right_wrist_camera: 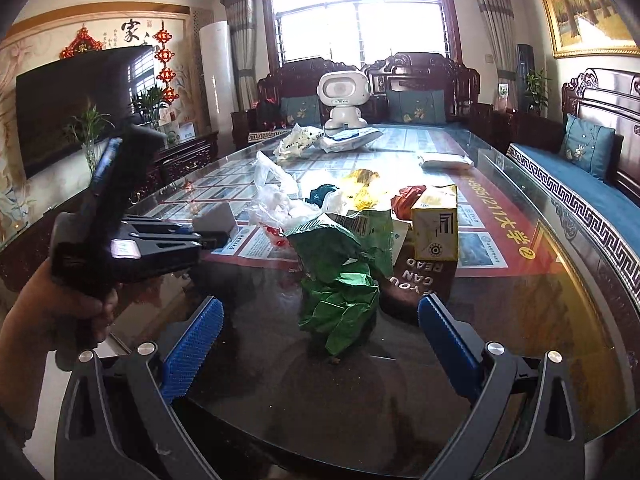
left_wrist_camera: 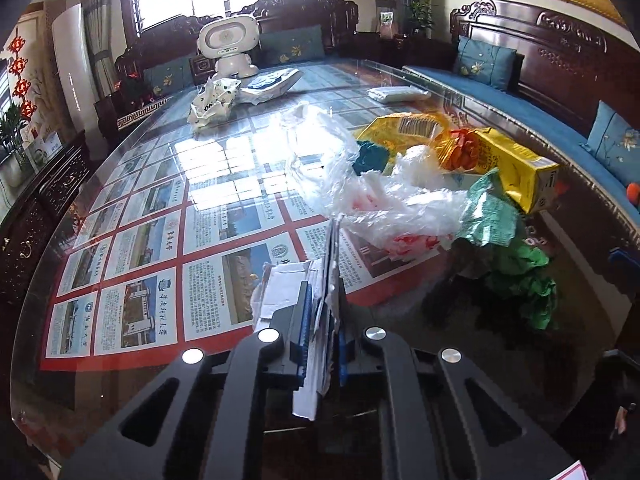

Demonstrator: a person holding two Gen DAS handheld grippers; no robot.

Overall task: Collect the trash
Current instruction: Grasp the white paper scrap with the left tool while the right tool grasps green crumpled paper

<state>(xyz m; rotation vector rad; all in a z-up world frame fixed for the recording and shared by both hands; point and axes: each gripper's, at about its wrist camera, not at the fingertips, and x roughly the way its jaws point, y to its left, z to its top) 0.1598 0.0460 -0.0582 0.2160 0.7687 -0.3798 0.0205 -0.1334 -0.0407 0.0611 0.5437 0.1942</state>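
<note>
Wrapper between spread fingers

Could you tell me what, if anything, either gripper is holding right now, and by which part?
The left gripper is shut on a white folded paper packet, clamped along one edge. The right gripper is open, holding nothing.

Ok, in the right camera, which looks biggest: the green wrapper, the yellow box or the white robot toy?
1. Green wrapper
2. Yellow box
3. Robot toy
The wrapper lies nearest and the toy farthest, so the toy's real size may well differ.
</note>
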